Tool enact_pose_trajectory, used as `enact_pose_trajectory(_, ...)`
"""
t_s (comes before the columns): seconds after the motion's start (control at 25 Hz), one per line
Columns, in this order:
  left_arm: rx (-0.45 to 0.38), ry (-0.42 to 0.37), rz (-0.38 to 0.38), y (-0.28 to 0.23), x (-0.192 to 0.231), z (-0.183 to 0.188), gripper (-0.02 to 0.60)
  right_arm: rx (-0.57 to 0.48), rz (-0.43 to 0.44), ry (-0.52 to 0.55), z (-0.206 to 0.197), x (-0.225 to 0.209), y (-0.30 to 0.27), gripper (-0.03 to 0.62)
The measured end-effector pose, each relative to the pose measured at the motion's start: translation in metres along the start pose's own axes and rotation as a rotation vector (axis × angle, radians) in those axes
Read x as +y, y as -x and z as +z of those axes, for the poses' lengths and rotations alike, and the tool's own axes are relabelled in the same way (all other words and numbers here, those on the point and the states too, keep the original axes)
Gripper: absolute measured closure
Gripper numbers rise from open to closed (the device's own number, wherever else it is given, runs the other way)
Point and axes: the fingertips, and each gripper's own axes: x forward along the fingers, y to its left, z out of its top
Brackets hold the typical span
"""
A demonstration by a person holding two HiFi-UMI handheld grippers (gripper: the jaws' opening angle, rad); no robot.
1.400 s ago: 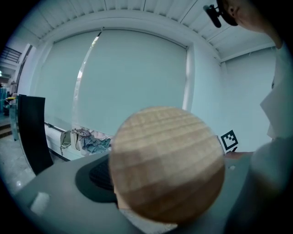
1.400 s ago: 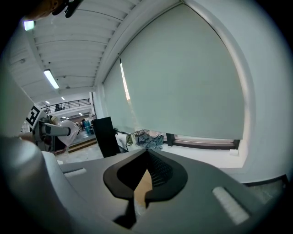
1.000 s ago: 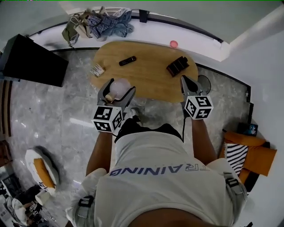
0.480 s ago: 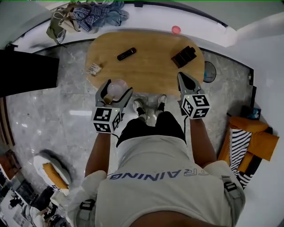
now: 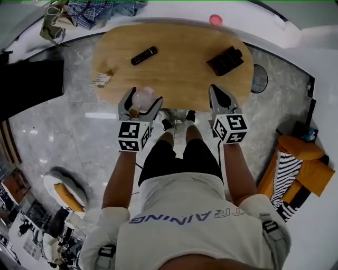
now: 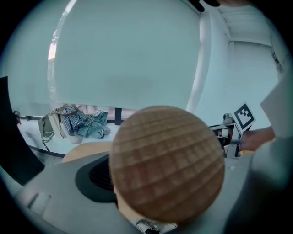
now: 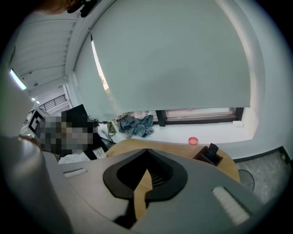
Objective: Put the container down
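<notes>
**At the near edge of the oval wooden table [image 5: 185, 47]: container [image 5: 143, 97] clamped in the left gripper [image 5: 142, 100]**

Over that near edge, toward the table's left end, lies lengthwise between the left gripper's wide-set jaws, gripped from both sides. Looks pale and translucent from above. Turns a round brown end [image 6: 167, 167], gridded like cork, back toward the gripper's own camera. Cannot be told whether touching the tabletop or held just clear of it.

Further right along the same edge: the right gripper [image 5: 215, 92], jaws clenched together, nothing between them, tips pointing in over the wood.

On the table's left half, toward its far side: a black remote control [image 5: 143, 55], lying at a slant. At the left rim: a small paper packet [image 5: 100, 79]. Toward the right end: a black holder [image 5: 227, 60] with dark items in it.

Beyond the far edge, on a white ledge [image 5: 174, 16]: a small pink disc [image 5: 215, 20]. Past the far left end: a heap of clothes [image 5: 100, 8], checked and blue fabric among them. Just under the near edge, between the two grippers: the person's shoes [image 5: 168, 124].
</notes>
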Motion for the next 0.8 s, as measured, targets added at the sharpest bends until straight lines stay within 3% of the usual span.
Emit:
enact_pose_trajectory(0.32,0.081,-0.043,-0.016,-0.101,-0.011,-0.045,0.176,0.067,0.027,-0.053,-0.040,-0.030,-0.032,0.577)
enact_pose_trajectory(0.6,0.122,-0.110,-0.048,-0.194,-0.024,-0.079,0.176,0.085,0.034,-0.079,-0.065,-0.050,-0.061,0.577)
enact_pose_trajectory(0.8,0.198,-0.173,-0.066,-0.263,-0.027,-0.118,0.176,0.127,0.016,-0.113,-0.101,-0.073,-0.072,0.577)
